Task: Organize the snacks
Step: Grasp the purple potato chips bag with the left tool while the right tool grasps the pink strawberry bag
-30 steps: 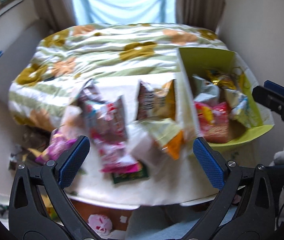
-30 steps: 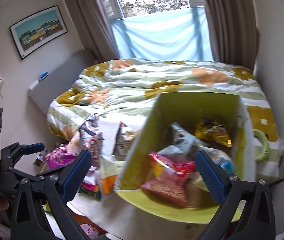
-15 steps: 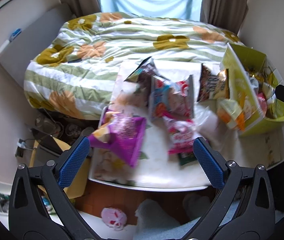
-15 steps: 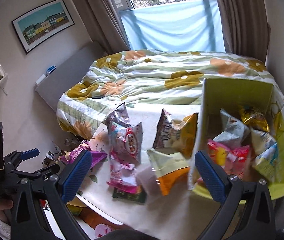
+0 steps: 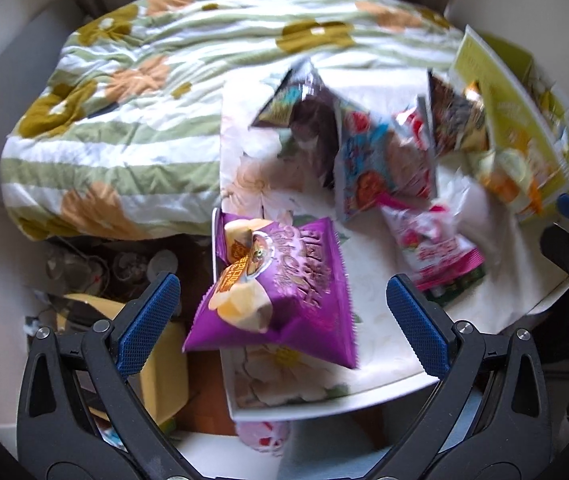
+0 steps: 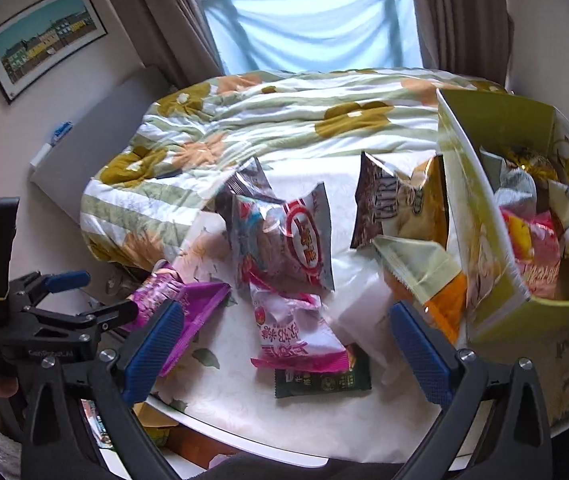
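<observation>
Several snack bags lie on a white floral table (image 5: 364, 320). A purple chip bag (image 5: 280, 292) lies at the table's left front corner; it also shows in the right wrist view (image 6: 188, 304). My left gripper (image 5: 284, 324) is open and empty, with the purple bag between its fingers. My right gripper (image 6: 284, 344) is open and empty above a pink bag (image 6: 296, 332) and a dark green bar (image 6: 322, 380). A silver-red bag (image 6: 284, 240), a brown-gold bag (image 6: 400, 208) and an orange-green bag (image 6: 424, 276) lie further back. A green box (image 6: 484, 208) at the right holds several snacks.
A bed with a green-striped floral quilt (image 6: 276, 120) lies behind the table. The floor left of the table holds a yellow box (image 5: 160, 364) and clutter. A curtained window (image 6: 316, 20) is at the back. The left gripper shows at the left of the right wrist view (image 6: 64, 300).
Both views have swung left, away from the green box. My left gripper has moved left and closer to the purple chip bag. Both grippers stay open.
</observation>
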Available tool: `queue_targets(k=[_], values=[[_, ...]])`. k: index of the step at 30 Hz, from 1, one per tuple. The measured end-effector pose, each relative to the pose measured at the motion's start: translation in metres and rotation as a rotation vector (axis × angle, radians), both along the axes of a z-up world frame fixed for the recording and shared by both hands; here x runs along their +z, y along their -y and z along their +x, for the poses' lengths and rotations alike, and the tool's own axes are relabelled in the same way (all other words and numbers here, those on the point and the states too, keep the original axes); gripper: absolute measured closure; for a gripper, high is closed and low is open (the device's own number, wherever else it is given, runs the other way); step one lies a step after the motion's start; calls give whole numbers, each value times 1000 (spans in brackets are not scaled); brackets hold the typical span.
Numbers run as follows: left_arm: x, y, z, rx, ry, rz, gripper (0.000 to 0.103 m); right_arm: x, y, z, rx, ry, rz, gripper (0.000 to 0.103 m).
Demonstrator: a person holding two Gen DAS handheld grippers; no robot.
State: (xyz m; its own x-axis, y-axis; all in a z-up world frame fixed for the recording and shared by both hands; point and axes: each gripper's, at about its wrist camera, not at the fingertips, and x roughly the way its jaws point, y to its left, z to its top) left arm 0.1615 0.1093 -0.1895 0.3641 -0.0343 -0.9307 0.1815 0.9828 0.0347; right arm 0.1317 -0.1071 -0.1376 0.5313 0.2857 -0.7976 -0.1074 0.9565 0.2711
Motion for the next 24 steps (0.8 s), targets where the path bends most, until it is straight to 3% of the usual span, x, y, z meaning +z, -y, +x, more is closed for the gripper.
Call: queue_targets(k=[11,19,24], values=[[-54,3,11,3,-57,-6,1,-39,-24,11,6,-60,-114,0],[-78,31,18,-61,-68,96,1,-66,-36,23,64,-85,-186,1],[-84,36,25,-55,-76,114,1,-78,-37,29,93,-101,-208,5]])
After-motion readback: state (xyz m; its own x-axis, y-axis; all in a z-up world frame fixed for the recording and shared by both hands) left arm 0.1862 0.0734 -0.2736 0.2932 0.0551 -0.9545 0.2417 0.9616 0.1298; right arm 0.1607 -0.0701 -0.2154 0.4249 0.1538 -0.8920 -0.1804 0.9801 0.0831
